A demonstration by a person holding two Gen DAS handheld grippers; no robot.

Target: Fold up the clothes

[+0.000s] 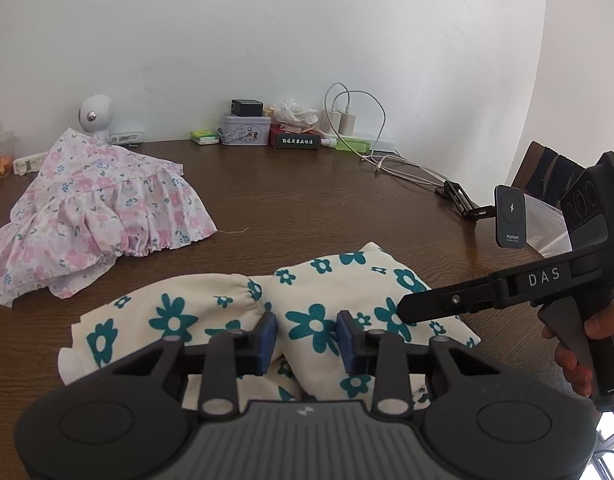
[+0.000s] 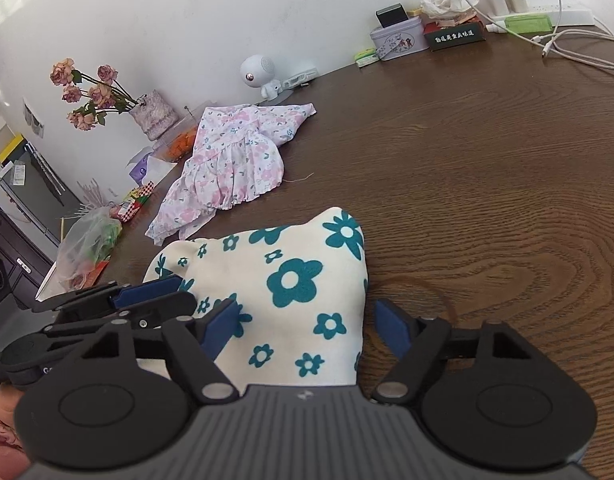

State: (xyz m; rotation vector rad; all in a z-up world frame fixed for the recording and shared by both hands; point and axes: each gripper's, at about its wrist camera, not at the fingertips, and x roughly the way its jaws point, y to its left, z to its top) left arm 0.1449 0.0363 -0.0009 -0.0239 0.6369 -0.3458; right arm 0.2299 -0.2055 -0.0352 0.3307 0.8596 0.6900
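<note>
Soft and light, your cream garment with teal flowers (image 1: 315, 312) on the near table (image 1: 307, 200) should bunch easily, so pinch its edges: left gripper (image 1: 307, 334) narrowed around a fold, perhaps gripping, right gripper (image 2: 305, 326) wide astride it, pink floral dress (image 1: 99, 208) far left.

Home (cluttered table (image 1: 307, 200), flowers (image 2: 91, 92)).

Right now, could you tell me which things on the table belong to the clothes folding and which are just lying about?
For the job: cream garment with teal flowers; pink floral dress; left gripper; right gripper.

Lying about: tin box; chargers and cables; white round gadget; vase of dried roses.
</note>
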